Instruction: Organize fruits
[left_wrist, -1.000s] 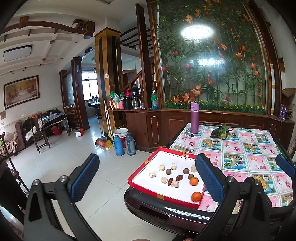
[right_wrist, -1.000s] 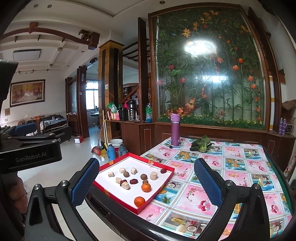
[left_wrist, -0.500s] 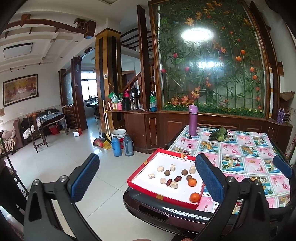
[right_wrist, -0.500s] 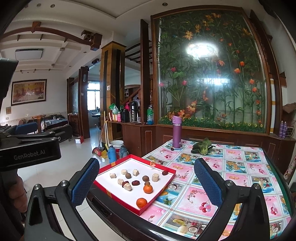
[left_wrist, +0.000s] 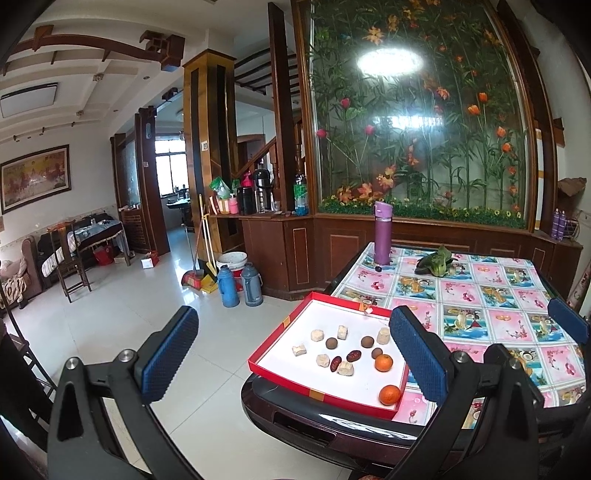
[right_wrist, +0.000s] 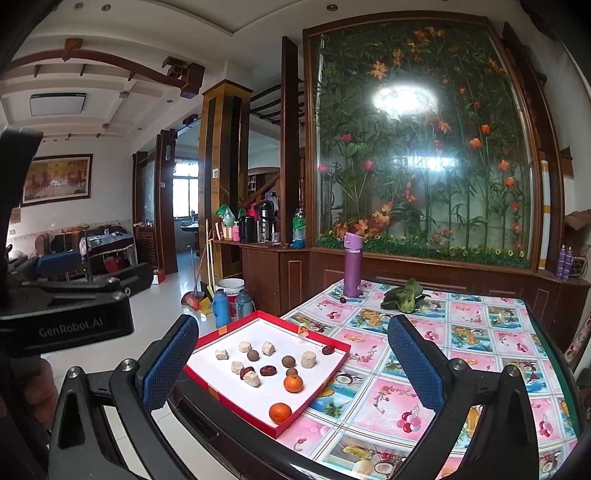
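Over the last second both cameras have drifted only slightly: in the left wrist view the red tray (left_wrist: 280, 363) has slid a little left and down in frame, and in the right wrist view it sits marginally higher. Nothing on the tray has moved. The left gripper (left_wrist: 291, 350) and right gripper (right_wrist: 291, 363) both remain spread wide apart and empty, held well short of the table (right_wrist: 461, 373). The two oranges (right_wrist: 293, 383) lie at the lower centre of frame, near the tray's front corner, among brown fruits and pale pieces. Judgement: sorting has not started; this is still the approach.
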